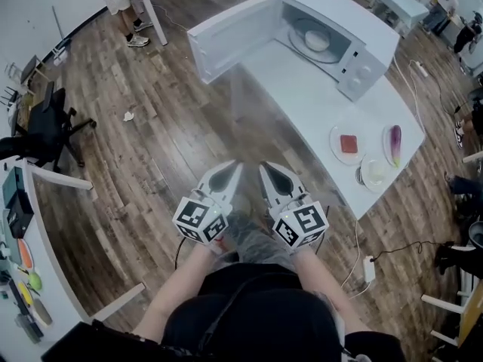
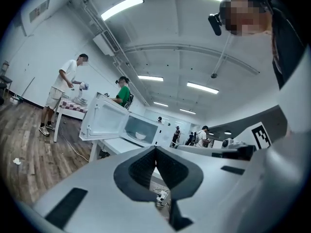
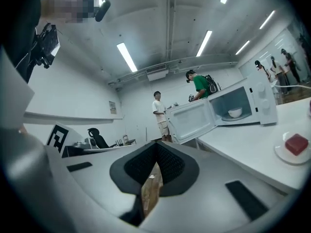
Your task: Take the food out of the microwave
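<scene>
Well short of the boxy white microwave oven [image 1: 355, 44], both handheld grippers hover over the brown plank floor [image 1: 166, 127]. The left gripper [image 1: 229, 173] and right gripper [image 1: 270, 173] are side by side, each with its jaws clenched on nothing. The microwave's white door [image 1: 230, 36] stands swung wide to the oven's left, out toward the corner of the long white counter [image 1: 302, 96], leaving the cavity mouth clear. Directly before that mouth a bare stretch of counter runs to its near edge, and open floor lies between that edge and the jaws. Inside the microwave, centred on the round turntable [image 1: 300, 30], sits a small white bowl [image 1: 317, 40], rounded, pale and upright; its contents cannot be made out. Farther from the microwave, at the counter's near end, three dishes cluster. One white plate [image 1: 336, 148] carries a red cube [image 1: 348, 143], a second plate [image 1: 386, 153] a purple oblong vegetable [image 1: 395, 136], and a third plate [image 1: 364, 173] a load that is unclear.
</scene>
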Demonstrator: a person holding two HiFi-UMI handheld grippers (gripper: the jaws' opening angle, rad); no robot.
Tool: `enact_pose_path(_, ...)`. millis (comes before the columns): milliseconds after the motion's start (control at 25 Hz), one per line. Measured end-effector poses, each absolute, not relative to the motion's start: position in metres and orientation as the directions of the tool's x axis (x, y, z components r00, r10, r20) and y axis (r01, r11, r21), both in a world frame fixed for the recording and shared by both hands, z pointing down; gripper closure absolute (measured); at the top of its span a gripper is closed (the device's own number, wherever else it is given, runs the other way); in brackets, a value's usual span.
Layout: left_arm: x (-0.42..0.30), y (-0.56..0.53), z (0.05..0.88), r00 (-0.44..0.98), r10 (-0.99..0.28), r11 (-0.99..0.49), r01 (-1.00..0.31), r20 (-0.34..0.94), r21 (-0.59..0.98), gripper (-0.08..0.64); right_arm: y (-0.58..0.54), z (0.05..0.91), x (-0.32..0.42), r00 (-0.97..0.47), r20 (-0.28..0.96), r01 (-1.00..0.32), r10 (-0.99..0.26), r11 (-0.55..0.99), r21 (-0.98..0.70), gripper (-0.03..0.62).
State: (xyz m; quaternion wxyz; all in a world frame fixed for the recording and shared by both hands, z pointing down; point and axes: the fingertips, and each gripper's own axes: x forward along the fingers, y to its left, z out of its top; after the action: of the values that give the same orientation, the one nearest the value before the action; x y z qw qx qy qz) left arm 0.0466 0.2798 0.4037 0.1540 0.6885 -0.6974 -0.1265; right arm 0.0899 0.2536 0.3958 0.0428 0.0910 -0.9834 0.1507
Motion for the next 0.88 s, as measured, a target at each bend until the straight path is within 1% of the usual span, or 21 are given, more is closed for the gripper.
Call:
enact_pose_path(120,0.022,0.258,0.403,-0.001,-0.999,0.019,-0.921,0.048,0.390,0.549,0.232,0.399,0.066,-0.979,0.122,-0.193,-0.162,0.933,-0.305,0.574)
enact_pose_path(360,-0.015,0.213,0.401,0.028,-0.998,-0.006,-0.921,0.051,0.390,0.549,0.184,0.401,0.032,-0.972,0.127,-0.227,-0.196,0.922,-0.315,0.572)
enact_pose_path(600,-0.035,0.166,0.399,0.063,-0.997,-0.044,-0.924,0.037,0.380,0.549,0.142,0.398,0.008,-0.972,0.108,-0.234,-0.210,0.923,-0.306,0.572)
enact_pose_path(880,-0.040,0.129,0.404,0.108,-0.993,-0.082,-0.911,0.040,0.404,0.549,0.105,0.398,0.002,-0.963,0.113,-0.267,-0.244,0.912,-0.312,0.572)
